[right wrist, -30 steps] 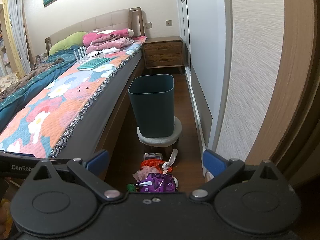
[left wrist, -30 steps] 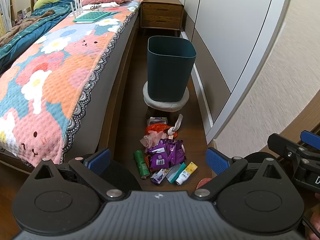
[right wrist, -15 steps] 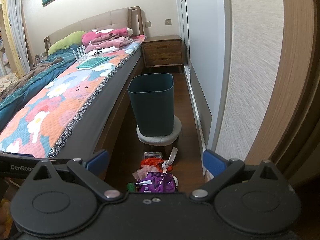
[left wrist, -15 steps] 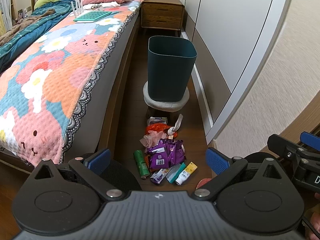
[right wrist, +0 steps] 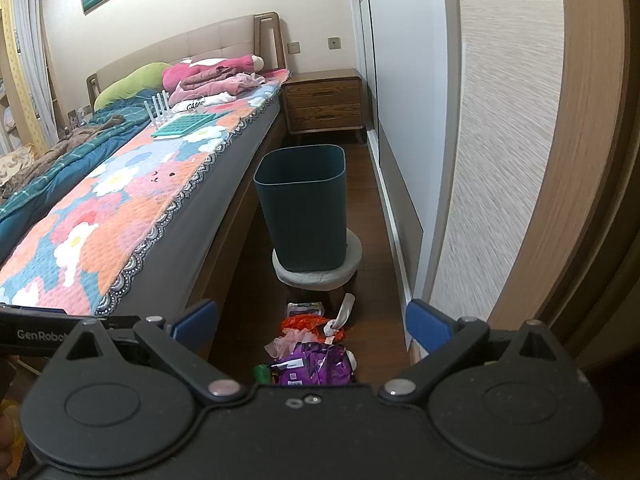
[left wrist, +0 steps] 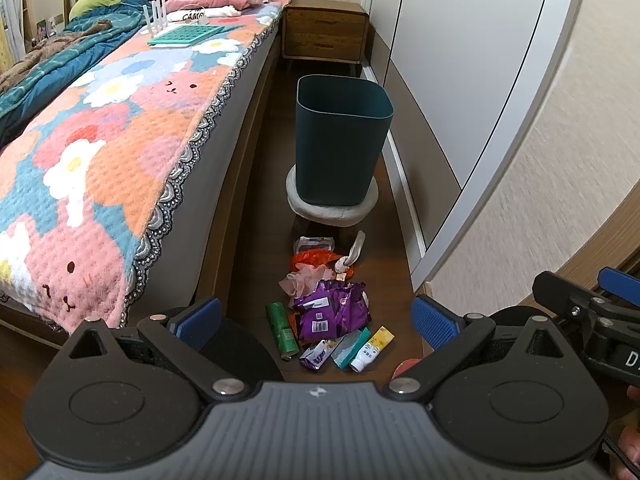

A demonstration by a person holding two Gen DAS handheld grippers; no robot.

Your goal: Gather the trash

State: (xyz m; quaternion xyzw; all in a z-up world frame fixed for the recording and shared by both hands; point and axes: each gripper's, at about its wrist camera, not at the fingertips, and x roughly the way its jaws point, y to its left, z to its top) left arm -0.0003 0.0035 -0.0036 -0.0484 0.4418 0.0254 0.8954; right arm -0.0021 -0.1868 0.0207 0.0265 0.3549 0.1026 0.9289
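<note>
While I hold both grippers spread and empty, my left gripper [left wrist: 316,318] looks down on trash [left wrist: 326,304] littering the floor before the bin [left wrist: 342,140]; my right gripper [right wrist: 312,320] view hides the tubes [left wrist: 370,350] nearest me.

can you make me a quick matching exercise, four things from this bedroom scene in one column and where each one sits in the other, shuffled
Things:
1. dark bin
2. purple wrapper
3. teal grid tray
4. green roll

Places:
A. on the bed cover
B. on the floor, left edge of the trash pile
C. on the round stool
D. middle of the trash pile on the floor

Pairs: 1-C, 2-D, 3-A, 4-B
</note>
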